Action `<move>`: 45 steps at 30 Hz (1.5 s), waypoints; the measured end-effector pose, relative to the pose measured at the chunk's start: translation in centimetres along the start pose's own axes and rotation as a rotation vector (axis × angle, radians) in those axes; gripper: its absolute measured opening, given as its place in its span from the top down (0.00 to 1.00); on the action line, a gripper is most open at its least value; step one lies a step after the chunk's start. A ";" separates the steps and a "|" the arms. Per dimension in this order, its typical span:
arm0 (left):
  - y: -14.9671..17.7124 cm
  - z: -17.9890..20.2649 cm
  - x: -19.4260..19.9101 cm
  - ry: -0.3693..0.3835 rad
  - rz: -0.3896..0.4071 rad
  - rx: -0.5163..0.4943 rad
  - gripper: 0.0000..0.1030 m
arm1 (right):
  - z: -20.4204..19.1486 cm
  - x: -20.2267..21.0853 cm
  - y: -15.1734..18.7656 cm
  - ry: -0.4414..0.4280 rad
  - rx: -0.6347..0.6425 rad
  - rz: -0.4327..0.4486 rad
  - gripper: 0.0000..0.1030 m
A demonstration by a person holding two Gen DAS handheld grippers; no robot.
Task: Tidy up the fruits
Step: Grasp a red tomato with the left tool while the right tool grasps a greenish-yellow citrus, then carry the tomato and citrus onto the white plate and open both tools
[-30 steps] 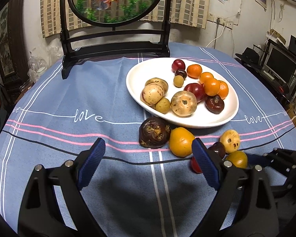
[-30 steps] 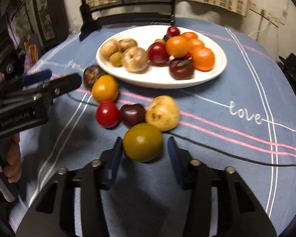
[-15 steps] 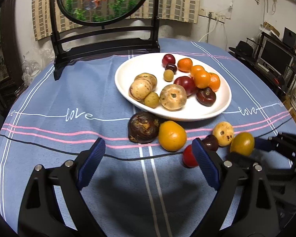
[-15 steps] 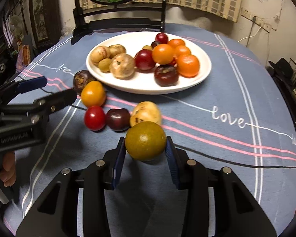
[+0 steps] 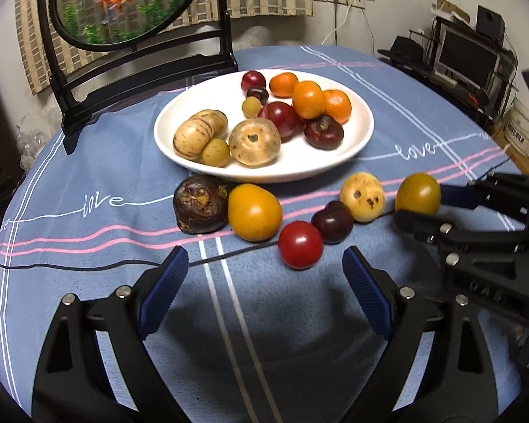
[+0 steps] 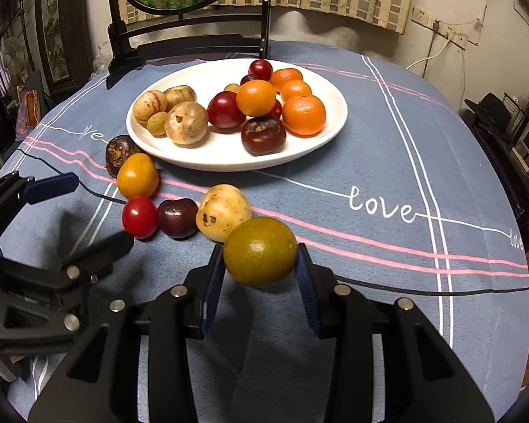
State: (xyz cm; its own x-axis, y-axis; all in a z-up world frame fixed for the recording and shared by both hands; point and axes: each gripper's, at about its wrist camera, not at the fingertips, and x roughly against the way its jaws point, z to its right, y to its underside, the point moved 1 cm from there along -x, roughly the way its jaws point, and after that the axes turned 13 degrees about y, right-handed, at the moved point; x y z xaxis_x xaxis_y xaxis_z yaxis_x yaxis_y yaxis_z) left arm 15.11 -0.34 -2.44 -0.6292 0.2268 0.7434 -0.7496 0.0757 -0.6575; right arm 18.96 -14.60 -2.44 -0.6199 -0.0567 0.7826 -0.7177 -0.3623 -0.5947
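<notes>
**A:** So what changed in the last second? Closest to the right wrist camera, the right gripper (image 6: 261, 264) now has the greenish-yellow fruit (image 6: 260, 251) up off the blue tablecloth (image 6: 388, 162). A second ago it sat on the cloth between the pads; now there's shadow under it and it hangs a bit nearer the plate. I'd say the pick is done and the carry has started.

**B:** Agreed. Both blue pads are pressed on its sides, jaws fairly narrow, and the fruit looks centred. What's the left one up to?

**A:** The left gripper (image 5: 264, 282) is spread wide with nothing in it, hovering over bare cloth. It has drifted closer to the loose row: the red fruit (image 5: 300, 245) now sits just ahead of its fingertips, toward the right one, not touching.

**B:** Beyond that there's the dark cherry-looking one (image 5: 332, 221) touching the red, then the spotted yellow fruit (image 5: 362, 196), the big orange-yellow one (image 5: 254, 211) and the brown wrinkled one (image 5: 200, 204) right against the plate edge.

**A:** Furthest back, the white plate (image 5: 356, 141) already holds the pale ones on the left and the reds and oranges on the right. My guess is the held fruit goes there, with five more left on the cloth.
</notes>
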 end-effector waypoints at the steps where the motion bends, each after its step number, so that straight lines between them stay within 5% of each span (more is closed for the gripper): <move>1: 0.0 0.0 -0.1 -0.005 -0.002 -0.002 0.12 | 0.1 0.0 0.0 0.000 -0.002 -0.002 0.61; 12: 0.3 -0.3 -1.2 -0.063 -0.017 -0.025 0.13 | 0.0 0.0 0.0 -0.004 -0.004 0.000 0.61; 18: 0.3 -0.1 -1.5 -0.032 -0.024 -0.023 0.26 | 0.1 0.1 0.0 -0.007 -0.006 0.002 0.61; 23: 0.2 0.1 -1.7 0.022 -0.026 -0.013 0.47 | 0.0 0.2 0.0 -0.014 -0.006 0.003 0.61; 31: -0.2 -0.1 -3.1 0.065 -0.037 0.055 0.48 | -0.5 0.2 0.0 -0.028 0.009 0.004 0.61; 34: -0.2 -0.4 -3.0 0.097 -0.035 0.068 0.71 | -0.4 0.2 0.0 -0.028 0.004 0.005 0.61; 45: -0.4 0.1 -0.6 0.130 0.002 0.080 0.71 | 0.1 0.4 -0.1 -0.035 -0.014 0.014 0.61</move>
State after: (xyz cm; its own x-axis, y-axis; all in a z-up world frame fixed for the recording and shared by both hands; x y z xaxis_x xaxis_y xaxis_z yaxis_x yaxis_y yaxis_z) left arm 15.79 -0.58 -2.62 -0.6024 0.3507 0.7170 -0.7658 -0.0008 -0.6431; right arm 18.81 -14.65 -2.09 -0.6184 -0.0938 0.7802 -0.7137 -0.3484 -0.6076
